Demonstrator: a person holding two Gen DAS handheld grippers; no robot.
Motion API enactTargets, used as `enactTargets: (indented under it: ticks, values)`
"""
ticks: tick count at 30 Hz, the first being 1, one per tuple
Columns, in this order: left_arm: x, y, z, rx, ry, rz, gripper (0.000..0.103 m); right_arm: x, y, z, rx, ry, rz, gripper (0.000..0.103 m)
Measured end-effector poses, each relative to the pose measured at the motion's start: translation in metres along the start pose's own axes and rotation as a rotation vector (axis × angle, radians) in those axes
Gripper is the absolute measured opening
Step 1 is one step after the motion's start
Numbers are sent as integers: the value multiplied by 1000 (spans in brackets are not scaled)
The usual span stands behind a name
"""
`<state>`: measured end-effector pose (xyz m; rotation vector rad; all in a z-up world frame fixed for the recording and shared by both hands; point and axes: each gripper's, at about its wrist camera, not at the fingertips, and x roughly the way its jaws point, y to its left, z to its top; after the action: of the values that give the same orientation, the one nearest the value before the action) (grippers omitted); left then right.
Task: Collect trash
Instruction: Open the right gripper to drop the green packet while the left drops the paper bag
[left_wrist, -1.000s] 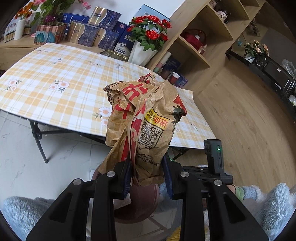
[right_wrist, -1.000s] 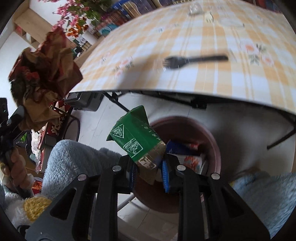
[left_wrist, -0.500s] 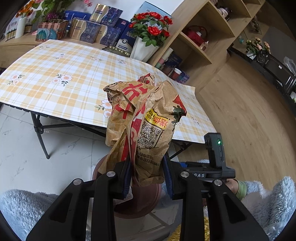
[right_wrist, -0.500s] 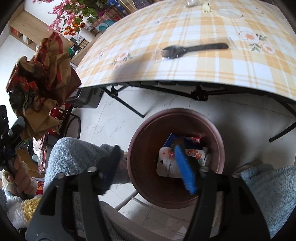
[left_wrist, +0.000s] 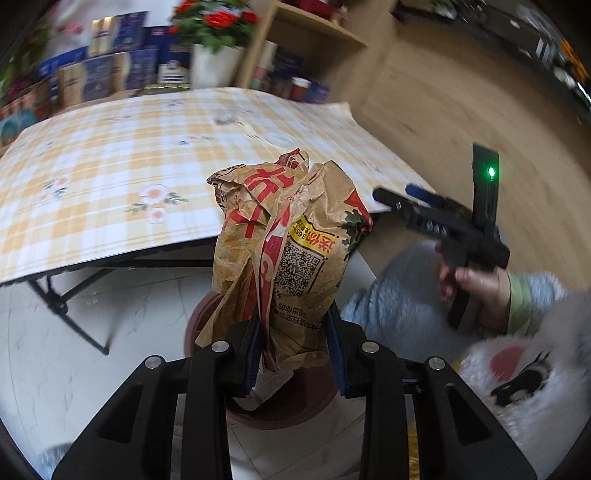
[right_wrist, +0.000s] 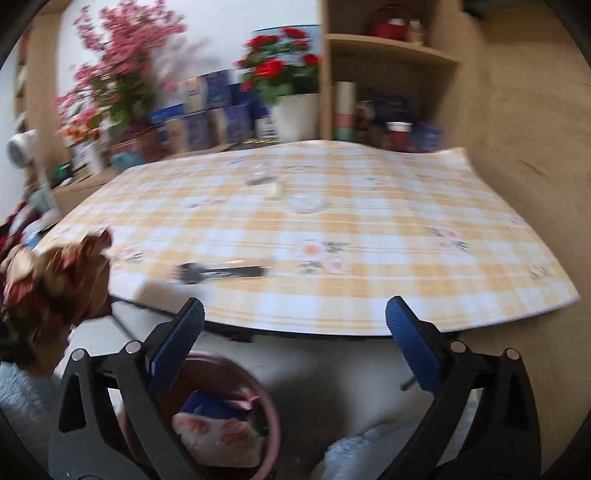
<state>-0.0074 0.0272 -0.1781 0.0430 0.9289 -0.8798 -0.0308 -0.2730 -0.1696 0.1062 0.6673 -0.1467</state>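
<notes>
Pinching a crumpled paper bag (left_wrist: 291, 254) upright, left gripper (left_wrist: 293, 354) hangs above bin (right_wrist: 266, 402); right gripper (right_wrist: 293, 354) gapes wide, empty.

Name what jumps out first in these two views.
The crumpled brown paper bag, clamped upright in the left gripper above the maroon bin. Next, the right gripper wide open, facing the yellow checked table where a black fork lies near the front edge.

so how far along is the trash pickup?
Partway. Done: several wrappers already lie in the brown bin. In hand: the left gripper is shut on a crumpled paper bag above the bin. Left: the right gripper is open and empty; a black fork and small scraps remain on the table.
</notes>
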Motion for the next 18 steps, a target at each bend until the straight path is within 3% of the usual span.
enactTargets:
  ticks: [9,18]
  values:
    - [56,10,-27,-26,132,-42,32,19,-7,-8,38,54,-38,97]
    - [81,22,-34,-88,226,-102,33,21,-4,-11,46,71,-41,97]
